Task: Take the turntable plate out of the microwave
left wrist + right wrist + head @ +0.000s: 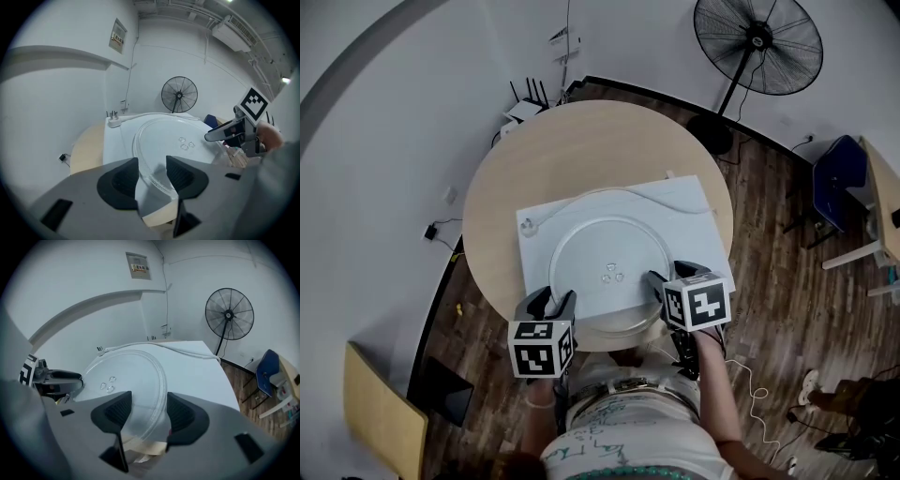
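Along the left side a white wall (375, 141) curves round, and a small black adapter (431, 231) lies on the dark plank floor (769, 244) at its foot. A pale wooden panel (380, 412) stands nearer the person. The round, light-wood bench (516, 169) fills the middle of the room. A router (525, 108) with its aerials up sits just behind the bench's far edge. On the bench lies a flat white box (689, 202). A white cord (609, 192) trails across the back of the box and ends in a plug near its left corner. The clear glass plate (609, 248) rests flat on top of the box, out in the open, and its near rim pokes past the box's front edge. The left claw (553, 300) sits at the plate's near-left rim. It is released: the rim passes between the two dark pads with room to spare on either side. The right claw (670, 277) is at the near-right rim, likewise spread wide, with the glass edge between its pads and not pinched. Farther right, a black pedestal fan (759, 42) stands against the far wall. A blue chair (836, 178) is tucked by another table at the right edge.
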`<move>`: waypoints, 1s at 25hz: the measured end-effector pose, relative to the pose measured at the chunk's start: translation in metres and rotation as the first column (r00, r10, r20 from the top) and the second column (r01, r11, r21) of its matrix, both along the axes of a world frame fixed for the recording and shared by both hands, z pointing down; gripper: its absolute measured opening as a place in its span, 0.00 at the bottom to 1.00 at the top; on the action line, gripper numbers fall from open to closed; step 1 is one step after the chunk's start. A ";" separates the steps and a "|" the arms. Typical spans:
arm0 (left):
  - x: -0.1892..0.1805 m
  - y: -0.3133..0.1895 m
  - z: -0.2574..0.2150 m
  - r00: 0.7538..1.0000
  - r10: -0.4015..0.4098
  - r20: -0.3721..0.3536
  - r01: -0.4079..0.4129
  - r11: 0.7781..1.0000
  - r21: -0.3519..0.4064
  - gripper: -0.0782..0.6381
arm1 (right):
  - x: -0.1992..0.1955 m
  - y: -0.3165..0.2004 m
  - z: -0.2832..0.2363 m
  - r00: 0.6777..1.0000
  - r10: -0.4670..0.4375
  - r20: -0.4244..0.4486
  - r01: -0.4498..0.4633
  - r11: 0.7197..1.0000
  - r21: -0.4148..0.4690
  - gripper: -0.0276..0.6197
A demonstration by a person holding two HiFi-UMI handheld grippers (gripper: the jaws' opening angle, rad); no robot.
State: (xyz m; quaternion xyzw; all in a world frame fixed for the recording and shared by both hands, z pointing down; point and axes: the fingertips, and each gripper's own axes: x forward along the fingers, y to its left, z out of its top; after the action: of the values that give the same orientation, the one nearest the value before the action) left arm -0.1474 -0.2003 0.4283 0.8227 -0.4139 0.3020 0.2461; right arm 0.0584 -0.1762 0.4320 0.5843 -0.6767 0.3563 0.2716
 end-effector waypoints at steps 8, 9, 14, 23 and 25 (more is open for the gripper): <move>-0.007 -0.001 -0.026 0.979 -0.040 -0.198 0.057 0.995 0.085 0.37 | -0.003 0.005 -0.025 0.997 -0.049 0.062 0.036 0.978 0.205 0.35; -0.007 0.001 -0.031 0.975 -0.037 -0.220 0.061 0.993 0.106 0.37 | -0.004 0.007 -0.027 0.995 -0.064 0.080 0.045 0.974 0.223 0.35; -0.012 0.019 -0.047 0.959 -0.040 -0.281 0.112 0.963 0.245 0.37 | -0.009 0.017 -0.029 0.986 -0.110 0.123 0.068 0.949 0.306 0.34; -0.012 0.051 -0.051 0.973 -0.016 -0.229 0.117 0.892 0.436 0.15 | -0.020 0.037 -0.040 0.975 -0.223 -0.006 0.191 0.819 0.541 0.03; -0.010 0.059 -0.047 0.978 -0.010 -0.211 0.102 0.897 0.430 0.14 | -0.026 0.047 -0.038 0.968 -0.249 -0.043 0.230 0.799 0.555 0.03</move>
State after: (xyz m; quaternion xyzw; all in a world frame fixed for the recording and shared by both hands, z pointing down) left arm -0.1576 -0.1415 0.3814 0.8711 -0.4676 0.1084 0.1043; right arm 0.0328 -0.1289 0.3943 0.5417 -0.8235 0.1162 0.1219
